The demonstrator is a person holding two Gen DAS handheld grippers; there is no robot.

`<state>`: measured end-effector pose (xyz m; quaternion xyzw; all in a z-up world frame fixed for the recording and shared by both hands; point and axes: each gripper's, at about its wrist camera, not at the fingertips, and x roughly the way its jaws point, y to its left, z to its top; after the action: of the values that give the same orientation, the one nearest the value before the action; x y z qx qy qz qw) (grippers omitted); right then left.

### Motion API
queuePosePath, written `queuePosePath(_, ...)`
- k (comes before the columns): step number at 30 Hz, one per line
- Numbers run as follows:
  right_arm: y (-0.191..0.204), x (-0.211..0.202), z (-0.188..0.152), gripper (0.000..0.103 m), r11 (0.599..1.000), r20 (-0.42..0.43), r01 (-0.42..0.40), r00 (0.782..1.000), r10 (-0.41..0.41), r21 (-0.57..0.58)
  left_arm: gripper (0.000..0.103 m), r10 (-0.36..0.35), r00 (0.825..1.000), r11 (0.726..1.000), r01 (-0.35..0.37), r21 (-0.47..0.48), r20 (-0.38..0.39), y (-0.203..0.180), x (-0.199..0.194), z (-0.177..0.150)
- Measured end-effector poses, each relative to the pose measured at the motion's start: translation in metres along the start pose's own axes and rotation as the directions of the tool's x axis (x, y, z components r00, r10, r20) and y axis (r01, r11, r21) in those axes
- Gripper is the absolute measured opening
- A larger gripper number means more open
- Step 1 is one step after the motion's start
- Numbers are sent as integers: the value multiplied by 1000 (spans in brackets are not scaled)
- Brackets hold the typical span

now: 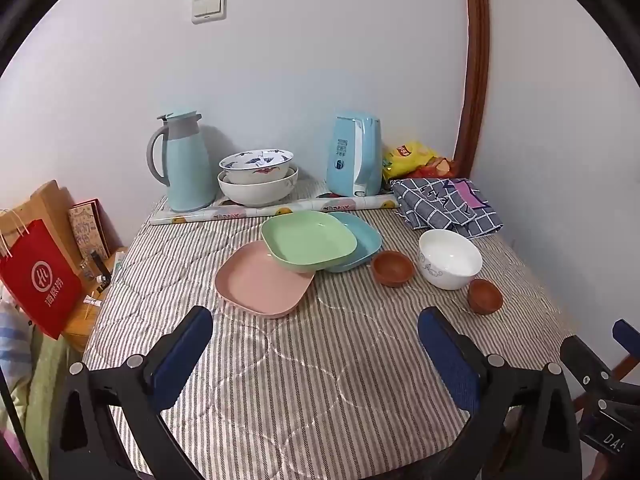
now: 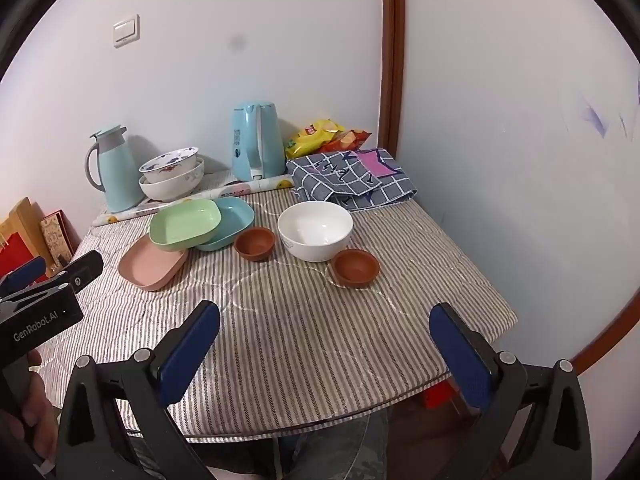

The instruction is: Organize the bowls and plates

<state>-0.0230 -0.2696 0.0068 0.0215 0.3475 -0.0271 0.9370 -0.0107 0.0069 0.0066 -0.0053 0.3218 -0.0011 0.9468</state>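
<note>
I have both tools hovering over the near edge of the striped tablecloth point(image 1: 304, 380), and neither is grasping anything — the left gripper point(image 1: 316, 344) is spread wide, and so is the right gripper point(image 2: 326, 344).

The three square plates sit mid-table in a loose overlap: the green plate point(image 1: 308, 240) rests tilted on top, its edges lying over the pink plate point(image 1: 260, 280) in front and the blue plate point(image 1: 360, 240) behind. To their right stands the white bowl point(image 2: 316, 232), flanked by two small brown bowls — one point(image 2: 255, 243) just beside the blue plate, the other point(image 2: 356, 267) nearer me.

I judge the plates to be light, stiff plastic, likely slick, so I would pinch the green one by its raised rim where it overhangs. The white bowl looks ceramic, heavier and breakable; its rim wall is the place to grip, firmly but gently.
</note>
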Motion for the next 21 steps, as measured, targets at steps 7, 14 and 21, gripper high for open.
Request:
queuePosePath(7,1,0,-2,103,1000,2,-2,1000,2,-4,103,5,1000,1000,-5,-4,0,0,-2,2)
queuePosePath(14,1,1,-4,103,1000,5,-5,1000,5,-2,103,6,1000,1000,-6,-4,1,1,-2,0)
queuePosePath(21,0,0,-5,103,1000,7,-6,1000,6,-2,103,4,1000,1000,-4,-2,2,0,-2,0)
